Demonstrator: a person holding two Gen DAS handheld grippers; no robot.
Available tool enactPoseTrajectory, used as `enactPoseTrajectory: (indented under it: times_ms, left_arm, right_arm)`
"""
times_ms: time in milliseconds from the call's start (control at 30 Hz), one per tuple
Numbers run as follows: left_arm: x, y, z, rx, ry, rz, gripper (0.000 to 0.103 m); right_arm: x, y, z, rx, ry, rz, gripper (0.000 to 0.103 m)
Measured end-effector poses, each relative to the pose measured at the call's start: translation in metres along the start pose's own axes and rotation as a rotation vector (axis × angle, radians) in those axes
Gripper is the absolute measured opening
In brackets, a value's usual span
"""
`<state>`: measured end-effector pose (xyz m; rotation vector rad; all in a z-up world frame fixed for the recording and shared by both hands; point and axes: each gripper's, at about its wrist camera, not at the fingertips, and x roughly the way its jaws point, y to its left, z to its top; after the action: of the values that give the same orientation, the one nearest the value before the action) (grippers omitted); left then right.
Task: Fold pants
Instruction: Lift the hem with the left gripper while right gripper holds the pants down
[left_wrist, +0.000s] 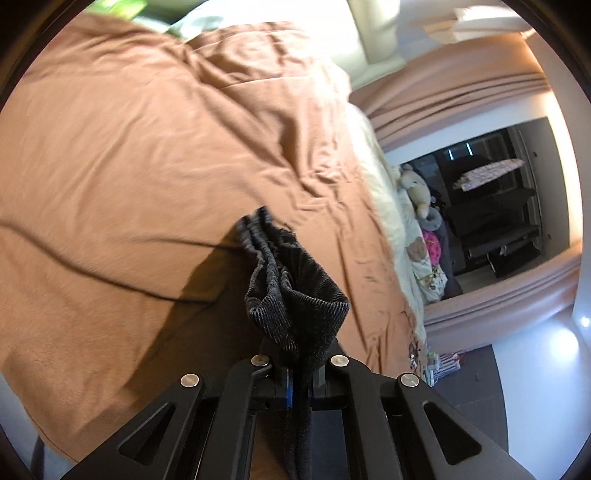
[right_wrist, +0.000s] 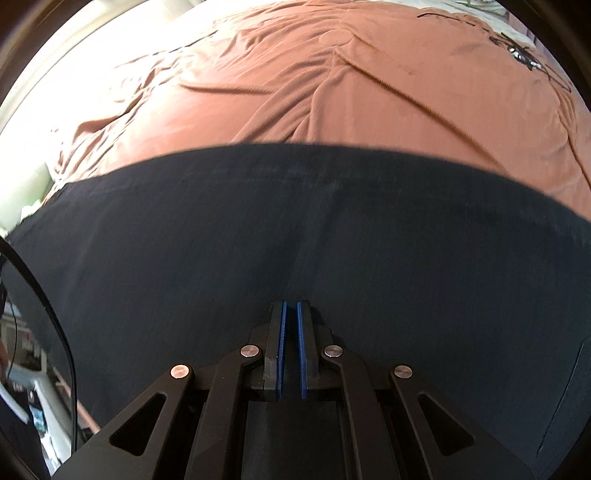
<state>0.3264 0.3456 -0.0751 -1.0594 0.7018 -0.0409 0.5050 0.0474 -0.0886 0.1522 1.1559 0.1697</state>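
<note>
The pants are dark ribbed fabric. In the left wrist view a bunched end of the pants (left_wrist: 295, 288), gathered like an elastic waistband, stands up from my left gripper (left_wrist: 299, 373), which is shut on it and holds it above the brown bedspread (left_wrist: 147, 147). More of the fabric hangs down between the fingers toward the camera. In the right wrist view the pants (right_wrist: 295, 229) lie spread flat across the bedspread (right_wrist: 332, 74), filling the lower half. My right gripper (right_wrist: 291, 306) points down over them, shut, its blue pads nearly together with nothing seen between them.
A thin black cable (left_wrist: 74, 266) runs across the bedspread at the left. Stuffed toys (left_wrist: 413, 184) sit along the bed's right edge, beyond which lie a dark floor and an ironing board (left_wrist: 487, 173). Another black cable (right_wrist: 48, 302) hangs at the left of the right wrist view.
</note>
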Motion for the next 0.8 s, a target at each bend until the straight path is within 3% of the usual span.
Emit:
enactPoseTrajectory:
  times_ms: [367, 700, 733, 800]
  left_arm:
    - [-0.012, -0.096, 0.002, 0.141, -0.004, -0.075, 0.004]
    - [-0.016, -0.203, -0.020, 0.301, 0.017, -0.160, 0.004]
    - [-0.017, -0.217, -0.025, 0.321, 0.021, -0.173, 0.004]
    - [-0.017, -0.236, -0.031, 0.348, 0.026, -0.188, 0.004]
  right_arm:
    - [-0.025, -0.014, -0.058, 0.013, 0.003, 0.162, 0.001]
    - [-0.065, -0.045, -0.093, 0.031, -0.091, 0.207, 0.006]
    - [-0.071, -0.050, -0.095, 0.037, -0.105, 0.215, 0.011]
    - [-0.084, -0.058, -0.103, 0.045, -0.137, 0.225, 0.032]
